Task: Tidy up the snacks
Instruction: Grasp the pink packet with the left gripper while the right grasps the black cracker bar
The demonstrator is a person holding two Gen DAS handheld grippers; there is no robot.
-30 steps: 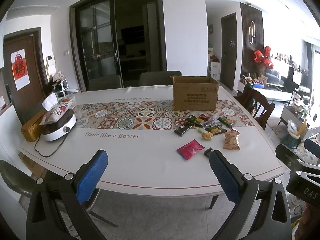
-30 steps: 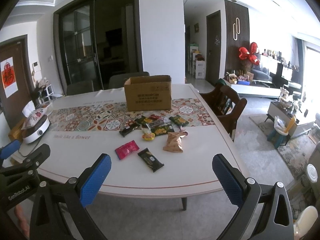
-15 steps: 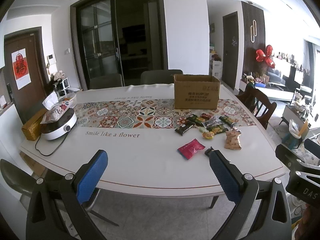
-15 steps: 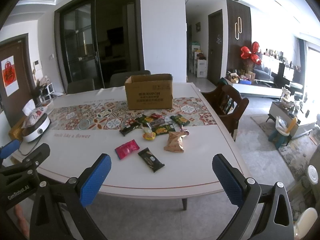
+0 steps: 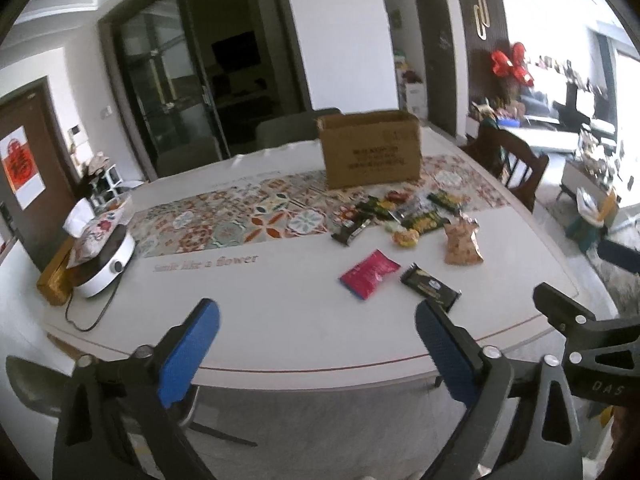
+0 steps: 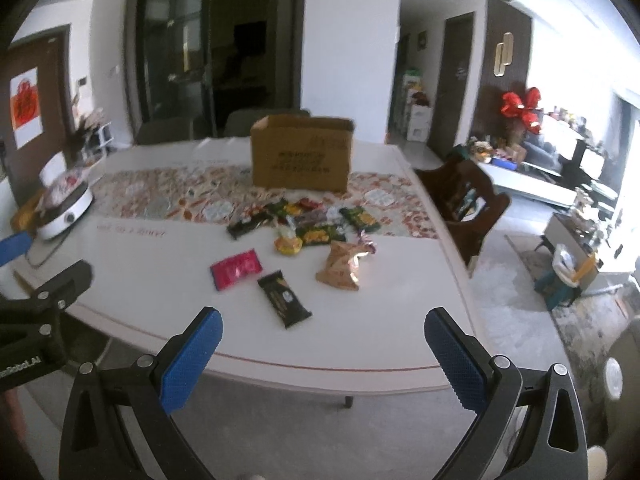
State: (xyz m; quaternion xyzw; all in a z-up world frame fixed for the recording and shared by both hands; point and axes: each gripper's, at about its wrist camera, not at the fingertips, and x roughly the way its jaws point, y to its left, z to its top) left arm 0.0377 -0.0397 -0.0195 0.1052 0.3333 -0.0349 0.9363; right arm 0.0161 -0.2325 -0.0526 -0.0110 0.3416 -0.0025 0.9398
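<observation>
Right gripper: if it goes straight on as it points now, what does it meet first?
Probably the black snack bar on the white table: it lies between the open right gripper fingers' lines, nearest the edge. Depth is unclear; nothing is between the jaws yet.

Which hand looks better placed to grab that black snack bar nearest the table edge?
Probably the right gripper: the black snack bar lies between its open fingers, while it sits off the left gripper's right finger.

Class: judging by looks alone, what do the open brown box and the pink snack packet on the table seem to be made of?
Open brown box: apparently cardboard, matte, with folded flaps and printed text. Pink snack packet: probably plastic film, slightly glossy and flat; blur leaves this uncertain.
</observation>
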